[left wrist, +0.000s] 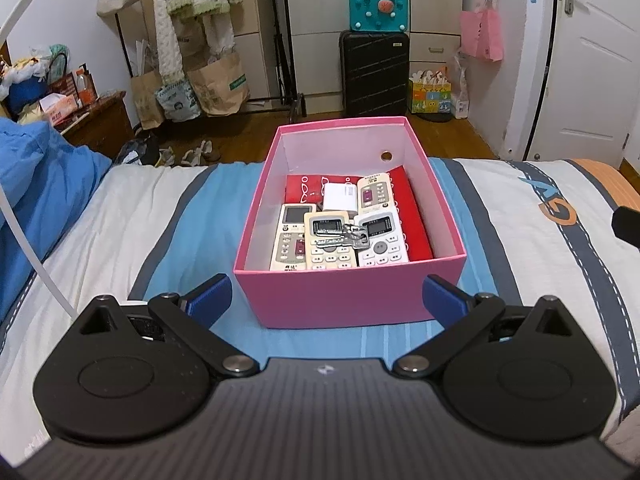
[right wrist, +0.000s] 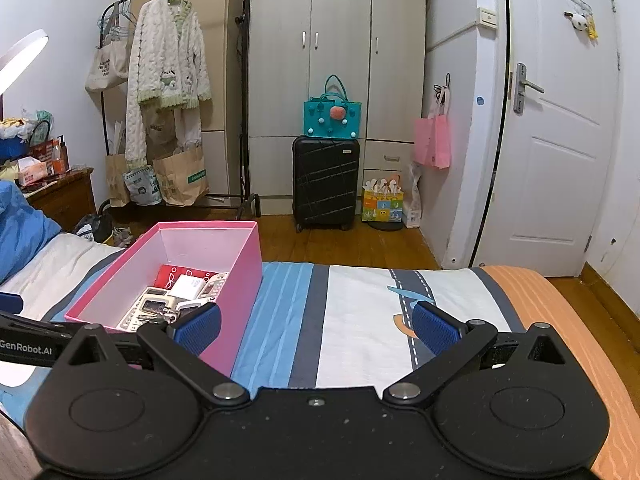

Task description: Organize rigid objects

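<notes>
Ahead of my left gripper (left wrist: 326,296), the pink box (left wrist: 352,300) hides the remotes' (left wrist: 330,244) lower ends behind its near wall. The keys (left wrist: 352,236) on them are too small to count. My right gripper's left pad (right wrist: 198,328) covers the box's near corner.

Left gripper (left wrist: 327,298): matte black plastic housing, fine ribbed texture on the centre deck, small pale logo mark mid-deck. Two rounded lobes, each with a recessed disc. Black link arms on silver pivot screws, triangular cut-outs at the outer lugs. Fingers (left wrist: 210,295) end in blue pads with a dotted grip texture.

Right gripper (right wrist: 316,325): same black build and blue textured pads (right wrist: 434,328), silver pivot screws, one small screw centre-deck, dust specks on the surface. White "GenRobot.AI" lettering (right wrist: 26,349) on the black body at the left edge.
</notes>
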The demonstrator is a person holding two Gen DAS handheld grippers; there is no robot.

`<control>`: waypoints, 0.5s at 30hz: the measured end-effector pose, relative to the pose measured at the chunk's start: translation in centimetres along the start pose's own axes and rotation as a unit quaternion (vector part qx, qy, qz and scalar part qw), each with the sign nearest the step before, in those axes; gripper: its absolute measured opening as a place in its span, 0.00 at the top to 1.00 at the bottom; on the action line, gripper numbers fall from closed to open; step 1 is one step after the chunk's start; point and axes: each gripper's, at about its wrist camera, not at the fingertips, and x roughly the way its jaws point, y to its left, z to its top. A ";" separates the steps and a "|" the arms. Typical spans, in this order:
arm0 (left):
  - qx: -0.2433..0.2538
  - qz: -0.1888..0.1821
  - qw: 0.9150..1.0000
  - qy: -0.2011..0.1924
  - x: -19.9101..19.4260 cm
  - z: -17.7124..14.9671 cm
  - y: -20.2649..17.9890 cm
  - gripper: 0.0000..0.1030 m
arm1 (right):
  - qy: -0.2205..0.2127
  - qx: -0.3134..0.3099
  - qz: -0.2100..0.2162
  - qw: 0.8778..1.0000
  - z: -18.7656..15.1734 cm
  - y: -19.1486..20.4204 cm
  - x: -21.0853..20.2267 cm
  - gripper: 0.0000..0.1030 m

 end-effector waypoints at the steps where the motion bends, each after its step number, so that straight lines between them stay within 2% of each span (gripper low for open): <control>1: 0.001 0.002 1.000 0.002 0.0 -0.1 -0.1 0.00 | 0.001 -0.001 0.000 1.000 0.0 0.0 0.0 0.00; 15: 0.000 0.013 1.000 0.011 0.3 0.0 0.0 0.00 | 0.016 -0.009 -0.005 1.000 -0.1 0.4 0.5 0.00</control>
